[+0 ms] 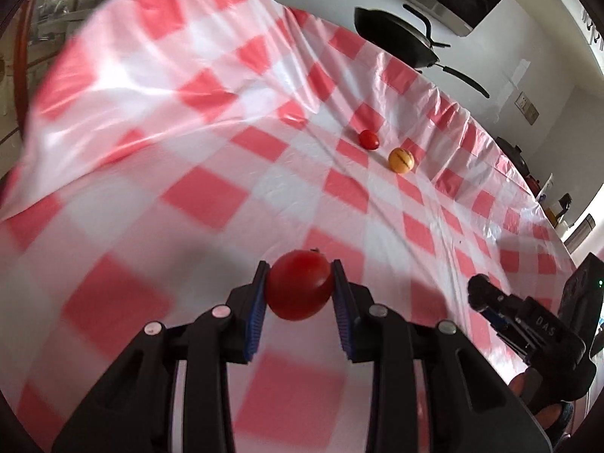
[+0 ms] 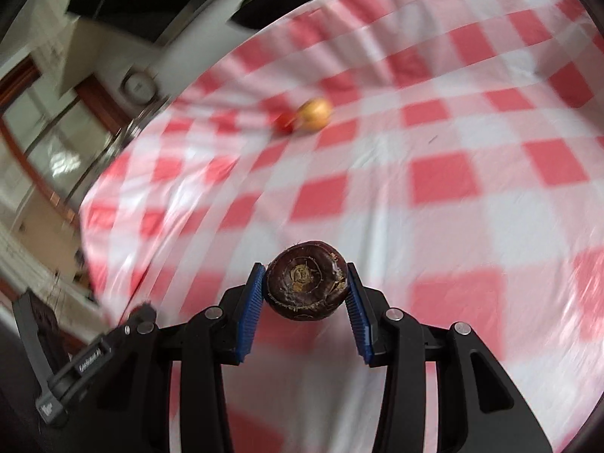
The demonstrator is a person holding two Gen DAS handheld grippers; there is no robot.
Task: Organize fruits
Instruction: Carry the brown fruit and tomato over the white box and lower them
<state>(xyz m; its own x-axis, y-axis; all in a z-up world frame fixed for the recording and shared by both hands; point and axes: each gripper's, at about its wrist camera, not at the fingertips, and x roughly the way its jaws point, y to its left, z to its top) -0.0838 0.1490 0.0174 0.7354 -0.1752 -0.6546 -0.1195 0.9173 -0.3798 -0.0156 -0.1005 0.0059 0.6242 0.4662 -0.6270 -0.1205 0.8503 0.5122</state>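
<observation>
My left gripper (image 1: 300, 283) is shut on a red tomato (image 1: 298, 287) and holds it above the red-and-white checked tablecloth (image 1: 211, 188). My right gripper (image 2: 305, 283) is shut on a dark brown water chestnut (image 2: 305, 281), also held above the cloth. A small red tomato (image 1: 369, 139) and a yellow striped round fruit (image 1: 401, 160) lie side by side on the cloth farther off. In the right wrist view the yellow fruit (image 2: 314, 114) and the small red tomato (image 2: 284, 124) lie close together, blurred. The right gripper shows at the left wrist view's right edge (image 1: 479, 294).
A black pan (image 1: 396, 41) with a long handle sits beyond the table's far edge. A white wall with a socket (image 1: 526, 107) stands behind. Dark items (image 1: 513, 154) stand at the far right end. A window with a wooden frame (image 2: 56, 139) is at the left.
</observation>
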